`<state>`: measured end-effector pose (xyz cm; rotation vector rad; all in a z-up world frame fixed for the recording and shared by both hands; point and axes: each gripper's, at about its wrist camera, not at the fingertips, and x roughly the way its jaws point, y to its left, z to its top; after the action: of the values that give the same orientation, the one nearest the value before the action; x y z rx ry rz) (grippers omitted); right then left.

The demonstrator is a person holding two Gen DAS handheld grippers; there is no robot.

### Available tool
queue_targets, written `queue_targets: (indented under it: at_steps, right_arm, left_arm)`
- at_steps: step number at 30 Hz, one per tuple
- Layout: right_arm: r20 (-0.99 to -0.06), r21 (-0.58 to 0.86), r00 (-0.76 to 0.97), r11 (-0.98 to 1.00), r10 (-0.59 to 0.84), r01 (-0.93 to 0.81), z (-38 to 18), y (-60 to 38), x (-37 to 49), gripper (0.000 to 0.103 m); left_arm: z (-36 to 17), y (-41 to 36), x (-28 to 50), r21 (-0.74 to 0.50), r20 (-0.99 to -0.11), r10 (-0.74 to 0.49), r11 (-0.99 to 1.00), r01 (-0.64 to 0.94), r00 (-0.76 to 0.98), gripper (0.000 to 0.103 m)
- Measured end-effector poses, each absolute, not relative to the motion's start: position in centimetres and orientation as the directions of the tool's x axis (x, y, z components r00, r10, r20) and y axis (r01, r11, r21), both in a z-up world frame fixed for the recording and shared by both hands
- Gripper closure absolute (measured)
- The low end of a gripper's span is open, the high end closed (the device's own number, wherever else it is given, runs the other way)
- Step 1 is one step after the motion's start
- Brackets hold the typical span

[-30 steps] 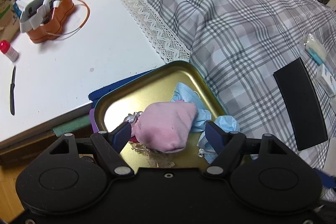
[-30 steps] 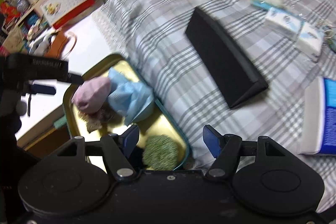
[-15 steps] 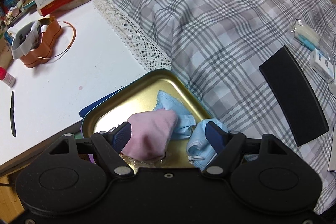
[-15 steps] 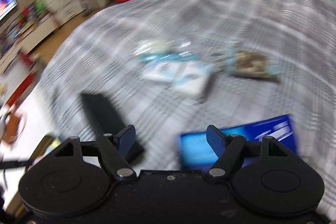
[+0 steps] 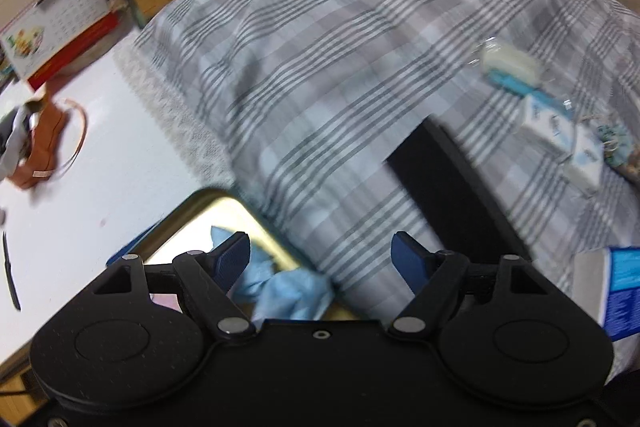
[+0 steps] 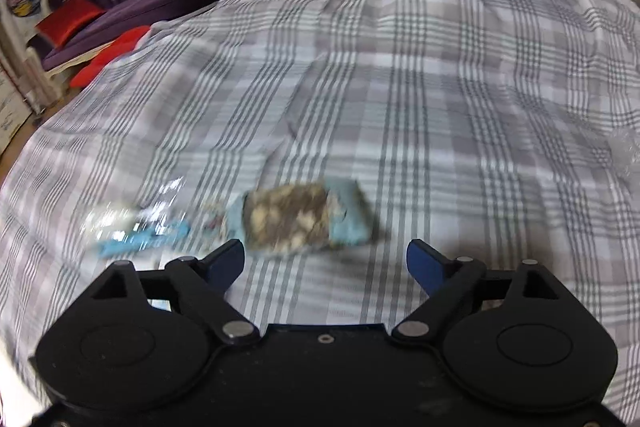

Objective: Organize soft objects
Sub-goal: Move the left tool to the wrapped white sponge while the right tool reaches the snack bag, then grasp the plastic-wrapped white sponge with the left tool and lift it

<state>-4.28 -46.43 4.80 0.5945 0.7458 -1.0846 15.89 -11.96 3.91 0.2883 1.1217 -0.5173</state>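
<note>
In the left wrist view, my left gripper (image 5: 322,257) is open and empty, above the edge of a gold tray (image 5: 208,215) where it meets the plaid bedcover (image 5: 340,67). A crumpled light-blue face mask (image 5: 280,287) lies in the tray beside the left finger. A sliver of a pink pouch (image 5: 164,303) shows behind that finger. In the blurred right wrist view, my right gripper (image 6: 326,263) has its jaws opening, with nothing between them. A soft brown-and-cream patterned pouch with a light-blue edge (image 6: 304,221) lies on the bedcover just beyond its fingertips.
A black wedge-shaped block (image 5: 452,183), white tissue packets (image 5: 552,123) and a blue box (image 5: 624,291) lie on the bedcover. A plastic-wrapped item (image 6: 132,227) lies left of the patterned pouch. The white table (image 5: 100,179) holds a calendar (image 5: 52,31), an orange container (image 5: 32,143) and a knife (image 5: 10,275).
My left gripper has pulled away from the tray toward the bedcover, leaving the pink pouch behind. My right gripper has swung from the tray across the bed to the patterned pouch, and its jaws stand wider.
</note>
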Motion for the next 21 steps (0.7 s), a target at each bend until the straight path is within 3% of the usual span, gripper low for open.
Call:
queue_targets:
  at_steps: [7,10,13,16,21]
  right_arm:
    - [-0.762,0.067,0.248,0.309,-0.597,0.949,2.6,-48.9,-4.1,0.010]
    - [-0.787,0.021,0.201,0.300,-0.583,0.954,0.6,-49.6,-4.5,0.010]
    - [-0.804,0.082,0.234,0.288,-0.547,0.954,0.3,-50.2,-5.5,0.010]
    - [-0.780,0.087,0.241,0.282,-0.577,0.955,0.8,-50.1,-6.0,0.010]
    - [-0.758,0.075,0.236,0.279,-0.607,0.957,1.1,-49.9,-6.2,0.010]
  left_arm:
    - [6.9,-21.5,15.3,0.003,-0.892,-0.281,0.780,0.625,0.354,0.022]
    - [6.4,-25.9,15.7,0.014,-0.891,-0.283,0.763,0.646,0.354,0.022]
    - [5.4,-29.6,16.7,-0.027,-0.906,-0.293,0.761,0.648,0.306,0.022]
    - [4.4,-33.1,17.8,-0.066,-0.913,-0.304,0.770,0.635,0.274,0.022]
    - [3.1,-38.0,19.4,-0.025,-0.905,-0.275,0.797,0.604,0.325,0.022]
